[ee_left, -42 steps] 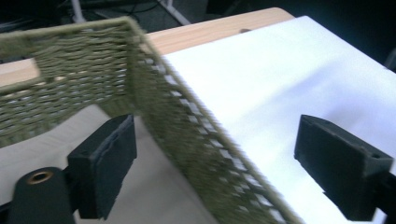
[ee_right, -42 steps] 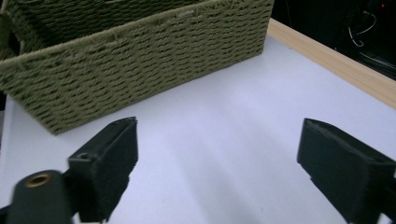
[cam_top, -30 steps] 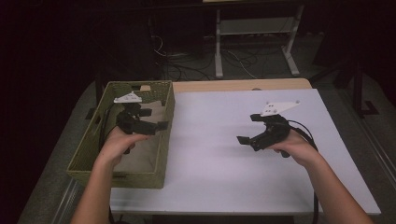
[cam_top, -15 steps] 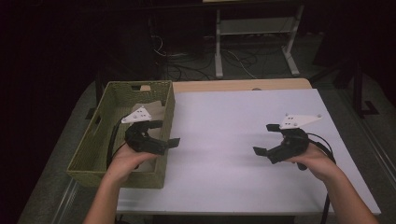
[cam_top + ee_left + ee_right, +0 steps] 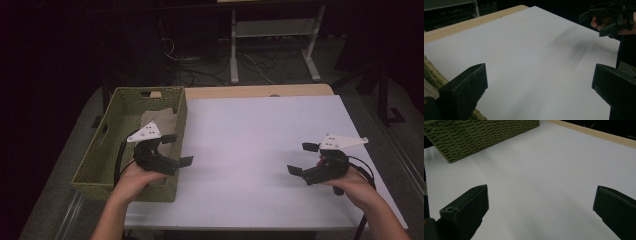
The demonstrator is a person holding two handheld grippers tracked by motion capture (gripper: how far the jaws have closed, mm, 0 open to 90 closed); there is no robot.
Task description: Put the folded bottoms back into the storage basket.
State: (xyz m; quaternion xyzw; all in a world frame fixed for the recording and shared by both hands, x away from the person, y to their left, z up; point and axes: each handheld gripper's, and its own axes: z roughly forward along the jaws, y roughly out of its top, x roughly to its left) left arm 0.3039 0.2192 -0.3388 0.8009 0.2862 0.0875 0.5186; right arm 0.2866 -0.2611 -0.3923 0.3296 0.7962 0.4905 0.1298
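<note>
At the table's left edge, the green woven basket (image 5: 107, 165) is sitting w/ a tan cloth (image 5: 159, 120) lying inside, prob. folded, hard to tell in this light. The left gripper (image 5: 176, 149) is hovering over the basket's right wall, jaws wide apart, gripping nothing. Well to the right, the right gripper (image 5: 301, 158) is hanging over the white tabletop (image 5: 250, 135), jaws likewise spread and empty.

free: white table top (image 5: 250, 145) between both tongs | obstacle: woven basket (image 5: 100, 165) at left edge
</note>
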